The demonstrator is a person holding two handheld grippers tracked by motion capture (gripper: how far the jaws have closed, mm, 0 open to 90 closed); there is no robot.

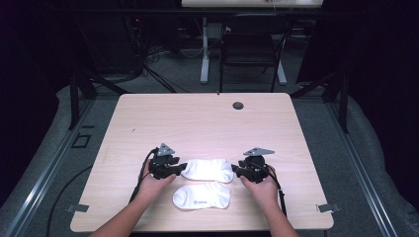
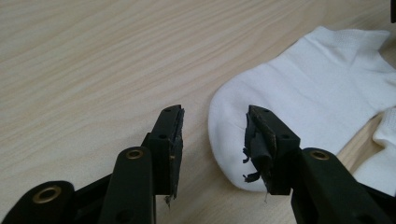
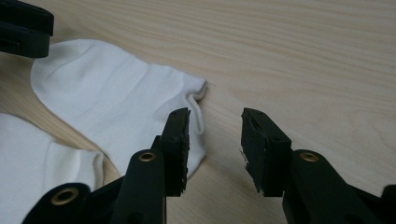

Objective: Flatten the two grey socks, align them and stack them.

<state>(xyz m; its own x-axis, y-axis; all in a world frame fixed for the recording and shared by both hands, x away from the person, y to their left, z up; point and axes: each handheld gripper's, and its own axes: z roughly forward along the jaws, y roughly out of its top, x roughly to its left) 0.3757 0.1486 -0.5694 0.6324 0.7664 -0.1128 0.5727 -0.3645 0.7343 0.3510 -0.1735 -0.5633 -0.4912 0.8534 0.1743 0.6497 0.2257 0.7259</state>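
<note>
Dark curtains and a black chair [image 1: 247,47] stand behind a pale wooden worktop [image 1: 197,123]. Two white ankle socks lie near its front edge: the far sock [image 1: 207,169] flat between the tools, the near sock [image 1: 201,196] just in front of it. The left hand-held gripper [image 2: 215,126] is open at the far sock's toe, one jaw over the fabric. The right hand-held gripper [image 3: 215,128] is open at its cuff. Nothing is gripped yet; probably folding or pairing is ahead, all still undone.

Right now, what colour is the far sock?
Plain white far sock, clearest in the left gripper view.
</note>
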